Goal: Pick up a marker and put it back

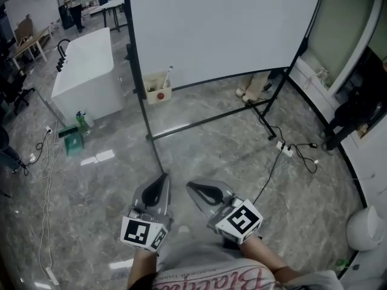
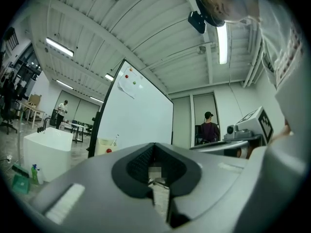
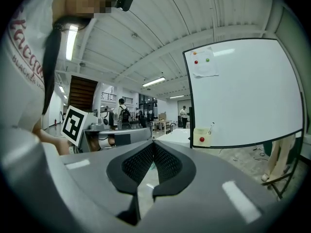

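A marker (image 1: 167, 73) stands upright in a cream holder box (image 1: 158, 89) with a red dot, fixed to the left post of a large whiteboard (image 1: 224, 23). Both grippers hang low over the floor, well short of the board. My left gripper (image 1: 163, 179) is shut with nothing in it, and my right gripper (image 1: 191, 187) beside it is also shut and empty. The left gripper view shows its closed tips (image 2: 154, 145) with the holder box (image 2: 106, 147) far off to the left. In the right gripper view the marker (image 3: 210, 128) and holder box (image 3: 201, 137) lie beyond the closed tips (image 3: 153, 142).
The whiteboard's black stand legs (image 1: 205, 121) cross the marble floor. A white counter (image 1: 87, 71) stands at the left with a green box and bottles (image 1: 74, 139) at its foot. Cables and a power strip (image 1: 284, 150) lie at the right. A person (image 1: 74, 5) stands far back.
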